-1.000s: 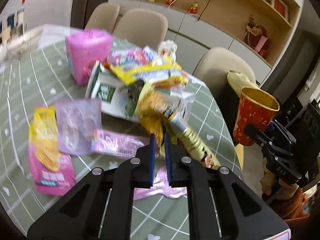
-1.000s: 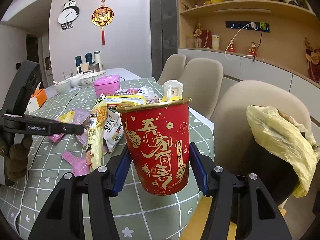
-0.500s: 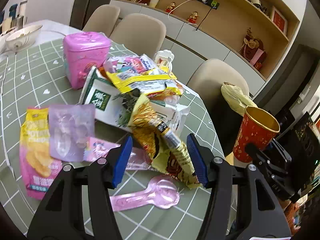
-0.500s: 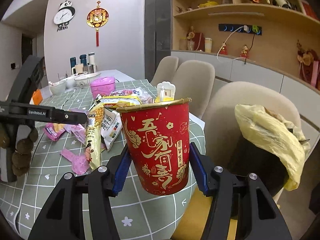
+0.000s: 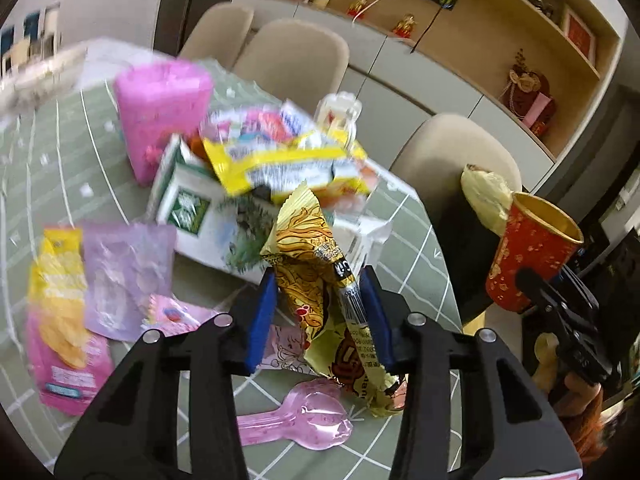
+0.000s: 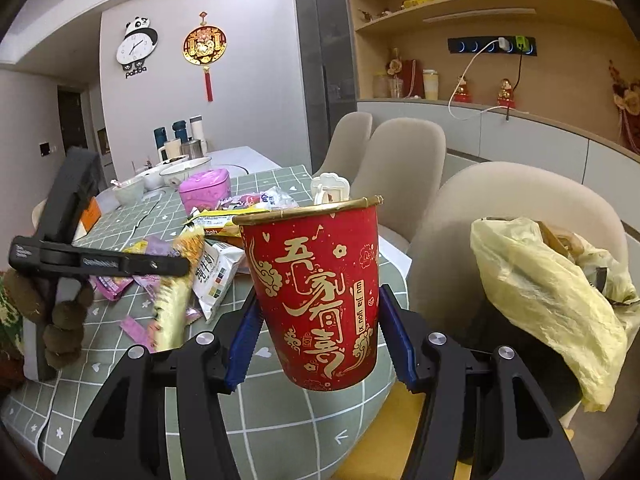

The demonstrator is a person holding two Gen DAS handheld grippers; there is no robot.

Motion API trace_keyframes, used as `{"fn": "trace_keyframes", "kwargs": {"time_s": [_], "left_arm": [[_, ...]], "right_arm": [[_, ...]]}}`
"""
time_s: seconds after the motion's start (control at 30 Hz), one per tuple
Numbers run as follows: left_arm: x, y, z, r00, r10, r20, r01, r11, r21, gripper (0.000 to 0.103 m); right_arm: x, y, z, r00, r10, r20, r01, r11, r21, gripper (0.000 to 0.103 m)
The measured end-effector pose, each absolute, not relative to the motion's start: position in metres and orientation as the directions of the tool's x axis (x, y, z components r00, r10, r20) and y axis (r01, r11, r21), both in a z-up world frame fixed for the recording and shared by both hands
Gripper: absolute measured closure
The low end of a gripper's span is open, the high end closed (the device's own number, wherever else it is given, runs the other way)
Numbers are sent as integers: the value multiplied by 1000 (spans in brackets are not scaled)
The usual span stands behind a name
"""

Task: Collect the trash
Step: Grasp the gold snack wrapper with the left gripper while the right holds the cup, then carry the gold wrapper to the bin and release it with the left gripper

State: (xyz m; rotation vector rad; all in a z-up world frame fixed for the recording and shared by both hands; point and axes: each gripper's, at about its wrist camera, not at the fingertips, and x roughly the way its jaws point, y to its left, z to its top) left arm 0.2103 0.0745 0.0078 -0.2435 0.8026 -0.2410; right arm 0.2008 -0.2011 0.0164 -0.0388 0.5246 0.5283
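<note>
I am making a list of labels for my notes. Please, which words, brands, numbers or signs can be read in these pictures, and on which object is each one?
"五家有喜" on the red paper cup.
"panda" under the panda clock.
"纯牛奶" on the milk pouch, partly hidden.
Barcode digits on the yellow noodle wrapper: too small.
Left gripper side lettering, pink and yellow packets: blurred.

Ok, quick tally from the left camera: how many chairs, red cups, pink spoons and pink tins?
Chairs: 3
Red cup: 1
Pink spoon: 1
Pink tin: 1
Total: 6
</note>
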Motion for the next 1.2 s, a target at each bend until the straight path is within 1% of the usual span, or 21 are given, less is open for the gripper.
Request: {"fn": "trace_keyframes", "kwargs": {"time_s": [0.1, 0.2, 0.33, 0.47, 0.6, 0.73, 0.87, 1.0, 1.07, 1.2], "left_arm": [[202, 74, 26, 717, -276, -640, 130, 955, -266, 63], [199, 69, 51, 771, -259, -582, 144, 961, -237, 63], [202, 43, 87, 849, -228, -476, 178, 973, -149, 63], [217, 3, 115, 893, -239, -381, 229, 971, -73, 63], [238, -43, 132, 899, -293, -326, 297, 954, -39, 62], [259, -88, 135, 872, -372, -320, 377, 925, -47, 62], [291, -122, 129, 822, -467, -325, 440, 884, -157, 62], [318, -153, 118, 770, -545, -332, 491, 839, -235, 61], [332, -175, 110, 752, -564, -341, 511, 826, -239, 61], [355, -217, 92, 761, -548, -346, 518, 835, -185, 61]], "right_arm": [[202, -207, 19, 735, 479, -479, -496, 862, 102, 49], [201, -214, 26, 748, 484, -454, -493, 863, 110, 49], [200, -230, 40, 785, 458, -418, -468, 880, 85, 49], [203, -253, 55, 832, 393, -392, -412, 910, 39, 49], [206, -289, 67, 880, 307, -363, -328, 945, 3, 49], [212, -329, 73, 915, 222, -337, -237, 972, -3, 49], [219, -364, 74, 933, 152, -326, -155, 988, 16, 49], [223, -397, 66, 939, 88, -332, -79, 996, 41, 49], [224, -406, 62, 938, 67, -340, -55, 998, 44, 49], [225, -428, 47, 933, 13, -361, 0, 999, 34, 49]]}}
